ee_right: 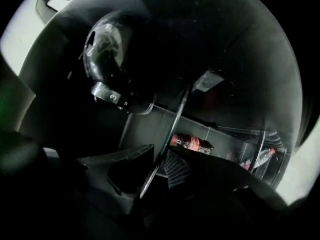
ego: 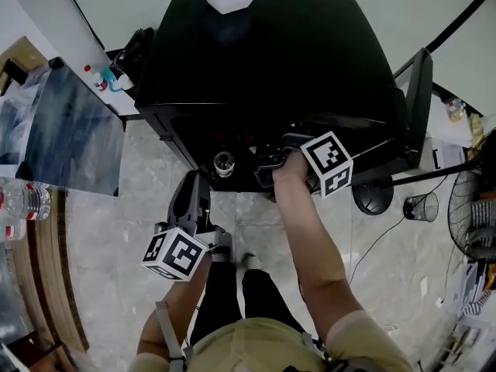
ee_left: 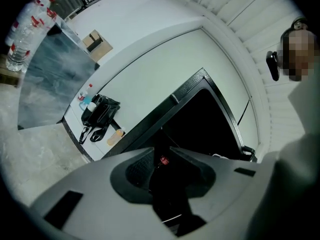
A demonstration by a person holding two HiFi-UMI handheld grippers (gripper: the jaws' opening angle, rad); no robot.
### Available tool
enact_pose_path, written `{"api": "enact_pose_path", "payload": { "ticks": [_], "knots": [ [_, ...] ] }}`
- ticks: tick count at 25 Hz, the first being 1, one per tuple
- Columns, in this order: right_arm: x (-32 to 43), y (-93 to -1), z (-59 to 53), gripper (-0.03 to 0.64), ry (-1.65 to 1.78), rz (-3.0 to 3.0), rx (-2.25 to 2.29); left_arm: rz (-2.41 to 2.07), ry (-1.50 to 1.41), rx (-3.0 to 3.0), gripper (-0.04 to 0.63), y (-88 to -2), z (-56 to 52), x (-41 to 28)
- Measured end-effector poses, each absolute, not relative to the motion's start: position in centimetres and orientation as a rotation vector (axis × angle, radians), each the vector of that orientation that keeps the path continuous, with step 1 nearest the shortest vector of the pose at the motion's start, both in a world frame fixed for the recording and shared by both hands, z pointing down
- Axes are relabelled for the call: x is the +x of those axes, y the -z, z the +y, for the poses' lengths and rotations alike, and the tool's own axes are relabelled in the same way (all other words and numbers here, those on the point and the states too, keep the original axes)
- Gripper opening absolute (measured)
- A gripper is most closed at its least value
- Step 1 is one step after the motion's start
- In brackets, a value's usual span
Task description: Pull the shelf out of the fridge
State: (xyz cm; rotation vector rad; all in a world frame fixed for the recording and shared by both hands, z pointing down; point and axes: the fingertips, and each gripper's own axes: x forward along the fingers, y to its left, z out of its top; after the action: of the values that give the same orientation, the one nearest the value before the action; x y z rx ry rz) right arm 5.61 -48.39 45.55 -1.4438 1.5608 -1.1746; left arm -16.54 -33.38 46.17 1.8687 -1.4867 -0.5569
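Reaching into the black fridge at my twelve o'clock, my right gripper has its jaws drawn narrow on the front edge of the shelf. The shelf sits inside the dark cabinet, not yet drawn out. It reads as a thin, clear, hard-edged plate, seen almost edge-on as a bright line running from one o'clock to seven o'clock between the ribbed pads. Down at seven o'clock of that hand, my left gripper hangs over the pale stone floor, jaws slightly parted on nothing and aimed at the open cabinet.

The hazards, as I judge them: a slick plate pinched at one spot on its rim could slide out of the pads. A pull off the straight could twist it and wedge it in its side supports. Once clear of them, the plate's far end could drop, since only one tong bears it. The red-labelled bottle lying beyond the shelf, round and smooth, could roll if the plate knocks it.
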Motion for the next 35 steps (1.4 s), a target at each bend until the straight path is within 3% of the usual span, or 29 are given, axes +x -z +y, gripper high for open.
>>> {"api": "enact_pose_path", "payload": {
  "ticks": [35],
  "knots": [
    [5.3,-45.9,-40.5,0.043,1.345,1.456,-1.270,-1.218,0.719,1.789,0.103,-44.3,-34.8,-13.8]
  ]
}}
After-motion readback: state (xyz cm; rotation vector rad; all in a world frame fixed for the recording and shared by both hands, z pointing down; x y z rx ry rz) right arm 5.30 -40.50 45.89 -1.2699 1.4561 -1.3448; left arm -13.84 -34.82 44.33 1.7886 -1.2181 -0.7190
